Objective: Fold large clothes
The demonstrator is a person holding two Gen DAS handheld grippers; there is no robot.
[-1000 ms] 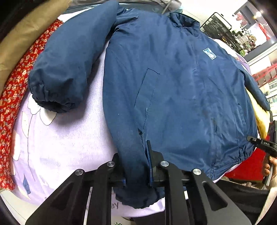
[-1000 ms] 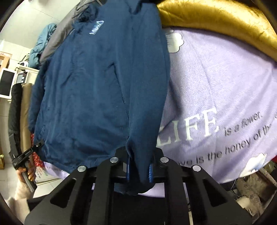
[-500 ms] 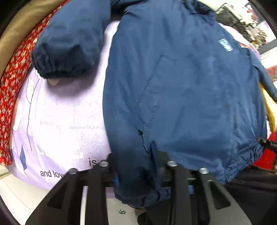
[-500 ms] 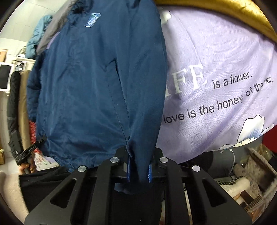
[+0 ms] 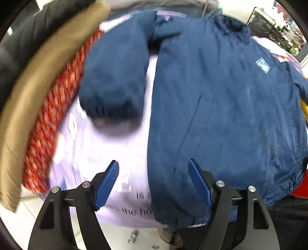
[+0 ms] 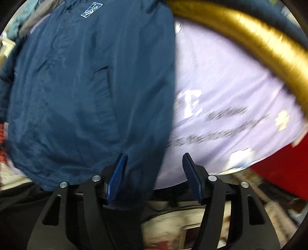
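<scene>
Now the navy padded nylon jacket (image 5: 221, 107) lies spread face-up on the lilac printed bedsheet (image 5: 115, 153), hem at the near edge. Both the left gripper (image 5: 153, 184) and right gripper (image 6: 155, 177) have just been opening; their fingers stand wide, hem corners loose between them. Next, smooth the hem flat, then regrip a sleeve (image 5: 115, 80) squarely.

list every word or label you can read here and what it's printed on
"is" and "the ho", cut off: lilac sheet, left wrist view.
Large "E": same sheet, right wrist view; the smaller lines beside it are too blurred.
Badge on navy jacket: lettering too small to read.
</scene>
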